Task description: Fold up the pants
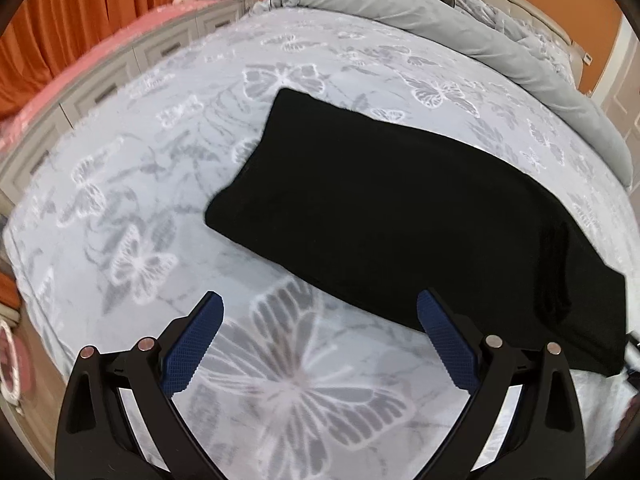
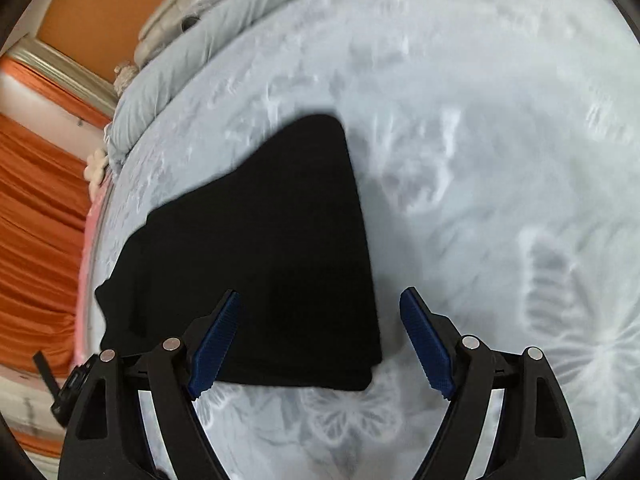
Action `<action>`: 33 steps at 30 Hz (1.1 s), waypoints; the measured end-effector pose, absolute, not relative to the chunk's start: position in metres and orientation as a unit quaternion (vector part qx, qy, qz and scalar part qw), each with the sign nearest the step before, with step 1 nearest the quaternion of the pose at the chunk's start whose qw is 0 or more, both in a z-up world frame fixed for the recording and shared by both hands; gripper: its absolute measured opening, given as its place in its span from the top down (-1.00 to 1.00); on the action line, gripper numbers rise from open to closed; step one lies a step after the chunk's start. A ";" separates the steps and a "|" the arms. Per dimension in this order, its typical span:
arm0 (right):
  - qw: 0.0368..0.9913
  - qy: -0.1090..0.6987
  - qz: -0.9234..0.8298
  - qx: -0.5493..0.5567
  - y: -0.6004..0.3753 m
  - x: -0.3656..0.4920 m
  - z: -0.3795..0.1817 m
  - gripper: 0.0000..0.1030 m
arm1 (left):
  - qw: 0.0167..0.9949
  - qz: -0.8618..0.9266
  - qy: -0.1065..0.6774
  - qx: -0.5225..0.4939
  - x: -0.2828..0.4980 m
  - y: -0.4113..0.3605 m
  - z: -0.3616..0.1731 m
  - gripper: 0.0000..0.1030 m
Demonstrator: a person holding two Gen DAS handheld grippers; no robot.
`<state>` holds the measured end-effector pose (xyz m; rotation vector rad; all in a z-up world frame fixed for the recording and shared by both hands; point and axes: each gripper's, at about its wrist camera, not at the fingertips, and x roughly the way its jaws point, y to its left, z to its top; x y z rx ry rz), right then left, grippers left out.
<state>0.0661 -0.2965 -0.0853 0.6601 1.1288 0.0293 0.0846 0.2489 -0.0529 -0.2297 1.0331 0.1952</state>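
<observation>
Both hand-held grippers released: left [image 1: 320, 312], right [image 2: 320, 308], nothing between jaws. Pants [image 1: 380, 216] folded on bed [image 1: 160, 160]; a careless regrasp could drag layers askew

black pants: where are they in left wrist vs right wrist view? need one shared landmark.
Left wrist: black pants lie centre to lower right on the bed.
Right wrist: black pants lie centre-left, near edge between the open tool's fingers.
Shared landmark: grey rolled duvet at the bed's far end.
</observation>
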 end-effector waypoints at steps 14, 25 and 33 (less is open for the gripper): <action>0.845 0.484 0.033 0.226 -0.274 0.059 -0.064 0.67 | 0.813 0.130 0.490 -0.285 0.101 0.324 -0.081 -0.86; 0.850 0.494 0.021 0.180 -0.275 0.057 -0.075 0.66 | 0.784 0.082 0.488 -0.375 0.134 0.340 -0.110 0.51; 0.857 0.485 0.037 0.172 -0.281 0.052 -0.062 0.70 | 0.843 0.070 0.423 -0.324 0.122 0.293 -0.046 0.77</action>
